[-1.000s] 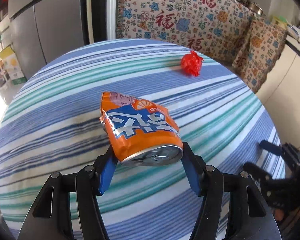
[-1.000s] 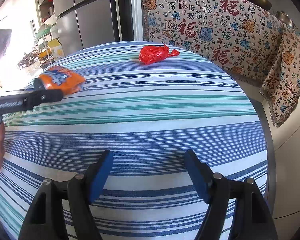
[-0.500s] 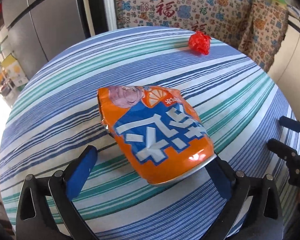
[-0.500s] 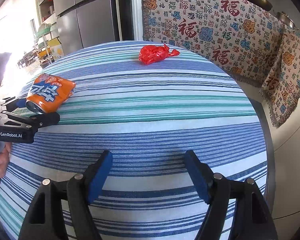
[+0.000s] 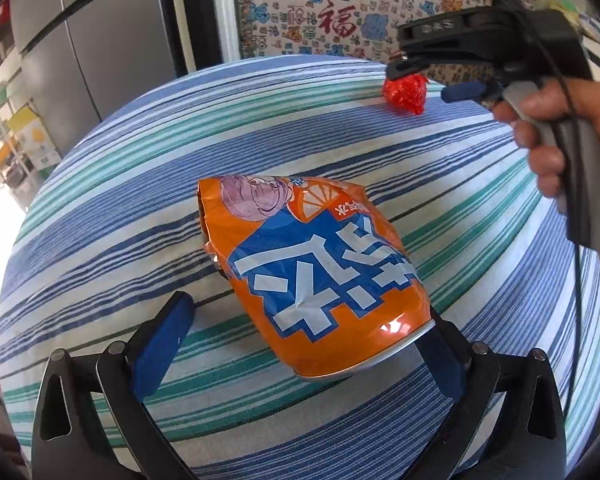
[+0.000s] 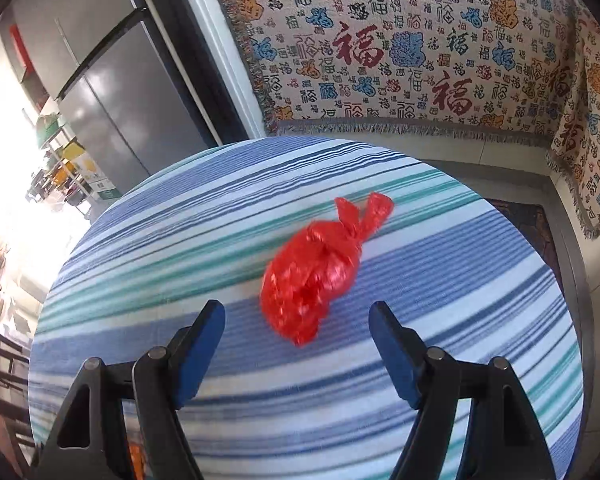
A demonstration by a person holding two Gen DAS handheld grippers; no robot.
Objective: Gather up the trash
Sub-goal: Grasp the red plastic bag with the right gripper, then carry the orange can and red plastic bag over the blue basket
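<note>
A crushed orange drink can [image 5: 312, 276] lies on the striped round table [image 5: 100, 208]. My left gripper [image 5: 300, 336] is open; the can's rim end lies between the jaws, near the right finger. A knotted red plastic bag [image 6: 316, 272] lies further back on the table; it also shows in the left wrist view [image 5: 405, 92]. My right gripper [image 6: 296, 324] is open, with the bag's near end just beyond its fingertips. In the left wrist view the right gripper [image 5: 452, 80] hovers over the bag, held by a hand.
A patterned cloth [image 6: 420, 52] covers the bench behind the table. A grey fridge [image 6: 112, 92] stands at the back left. The table edge [image 6: 576, 280] drops off on the right.
My left gripper has opened and let go of the can, which now rests on the table. My right gripper has moved across the table to the red bag.
</note>
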